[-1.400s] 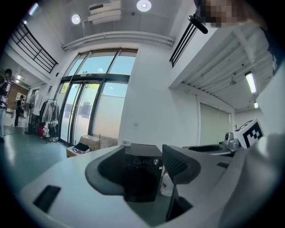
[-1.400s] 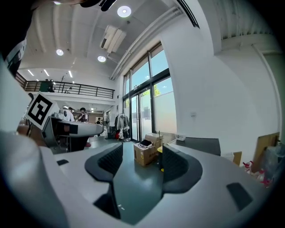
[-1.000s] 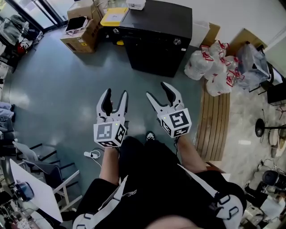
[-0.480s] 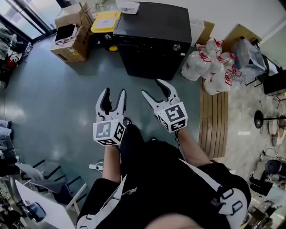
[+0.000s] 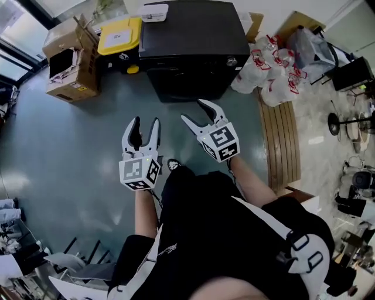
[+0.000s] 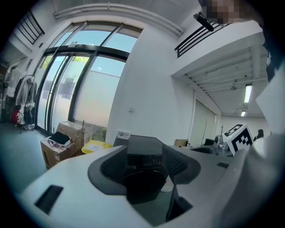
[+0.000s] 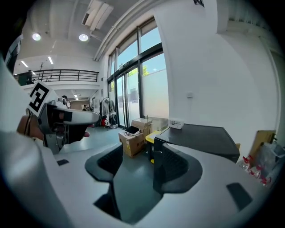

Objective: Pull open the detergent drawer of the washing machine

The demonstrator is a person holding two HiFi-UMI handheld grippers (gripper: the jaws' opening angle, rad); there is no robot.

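From the head view, the black washing machine (image 5: 187, 47) stands at the top of the picture on the grey floor (image 5: 76, 135), well apart from both hands. Its detergent drawer cannot be told apart on the dark front. A small white box (image 5: 155, 12) lies on its lid. To its left are a yellow bin (image 5: 120, 35) and an open cardboard box (image 5: 67, 58); to its right is a heap of white bags (image 5: 266, 70), next to a wooden slatted platform (image 5: 284, 146). The left hand-held gripper (image 5: 145, 126) and the right hand-held gripper (image 5: 196, 114) are held out side by side above the floor, pointing toward the machine, each with its jaws spread and nothing in them.

In the left gripper view, the jaws stand wide apart and empty. The machine shows through the gap between them, far off, its round door facing the camera.

In the right gripper view, the jaws are likewise spread with only bare floor between them. The machine lies to the right beyond them, the cardboard box and yellow bin just to its left, and the left hand-held gripper shows at the left edge.
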